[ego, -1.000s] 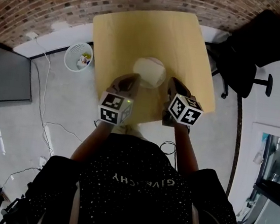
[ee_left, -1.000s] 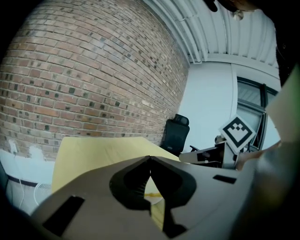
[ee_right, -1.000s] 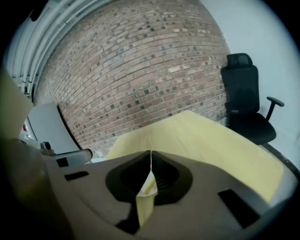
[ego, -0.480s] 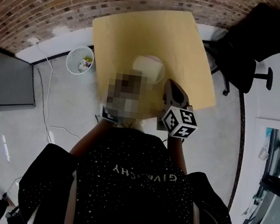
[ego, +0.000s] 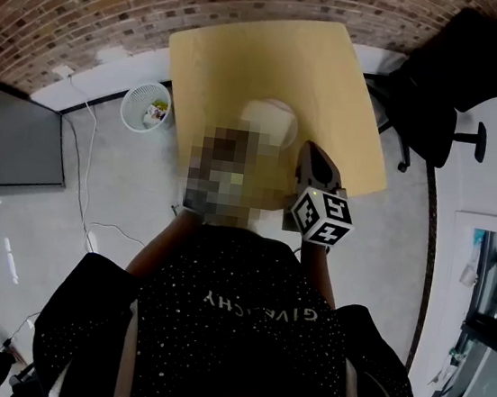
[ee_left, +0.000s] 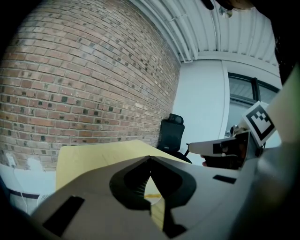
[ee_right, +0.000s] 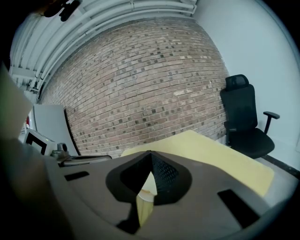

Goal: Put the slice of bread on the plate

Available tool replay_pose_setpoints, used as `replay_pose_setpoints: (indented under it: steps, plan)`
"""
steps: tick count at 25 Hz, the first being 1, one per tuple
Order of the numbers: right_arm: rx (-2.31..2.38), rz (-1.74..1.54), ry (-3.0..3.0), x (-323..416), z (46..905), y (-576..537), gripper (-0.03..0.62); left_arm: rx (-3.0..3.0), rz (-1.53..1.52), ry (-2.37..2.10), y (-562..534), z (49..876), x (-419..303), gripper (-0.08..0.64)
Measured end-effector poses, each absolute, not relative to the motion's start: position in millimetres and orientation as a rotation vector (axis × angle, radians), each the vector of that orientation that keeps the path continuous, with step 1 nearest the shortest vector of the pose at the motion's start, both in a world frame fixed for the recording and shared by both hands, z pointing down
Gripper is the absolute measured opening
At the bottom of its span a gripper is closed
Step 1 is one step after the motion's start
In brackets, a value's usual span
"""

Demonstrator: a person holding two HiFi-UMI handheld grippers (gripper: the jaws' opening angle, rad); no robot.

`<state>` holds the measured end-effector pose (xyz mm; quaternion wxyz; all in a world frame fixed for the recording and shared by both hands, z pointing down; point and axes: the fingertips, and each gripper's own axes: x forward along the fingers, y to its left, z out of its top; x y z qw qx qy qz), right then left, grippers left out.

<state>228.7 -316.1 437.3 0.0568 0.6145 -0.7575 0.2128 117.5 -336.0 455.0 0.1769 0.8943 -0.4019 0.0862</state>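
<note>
A white plate [ego: 272, 119] sits on the yellow table [ego: 240, 56], and something pale lies on it; I cannot tell whether that is the bread. My right gripper [ego: 311, 150] hovers just right of the plate, near the table's front edge, with its marker cube [ego: 321, 216] behind. In the right gripper view the jaws [ee_right: 150, 153] meet at their tips, shut on nothing, and the plate [ee_right: 146, 186] shows through the gap. My left gripper [ee_left: 150, 159] is shut too and empty, with the plate [ee_left: 152, 193] below it. In the head view a mosaic patch covers it.
A black office chair [ego: 455, 75] stands right of the table. A white waste basket [ego: 147, 103] is on the floor at the left, beside a dark screen [ego: 11, 139]. A brick wall runs behind the table. Cables lie on the floor.
My right gripper has drawn back from the plate towards me and risen. The left gripper, in plain sight a second ago, is now under the mosaic patch.
</note>
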Motion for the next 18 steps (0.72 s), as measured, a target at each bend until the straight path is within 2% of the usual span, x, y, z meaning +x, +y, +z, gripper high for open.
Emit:
replay_pose_setpoints:
  steps: [18]
  plan:
    - [1.788,0.719,-2.292,230,455,-321,0.012,2.496,0.251,-1.177,-339,456,122,0.011]
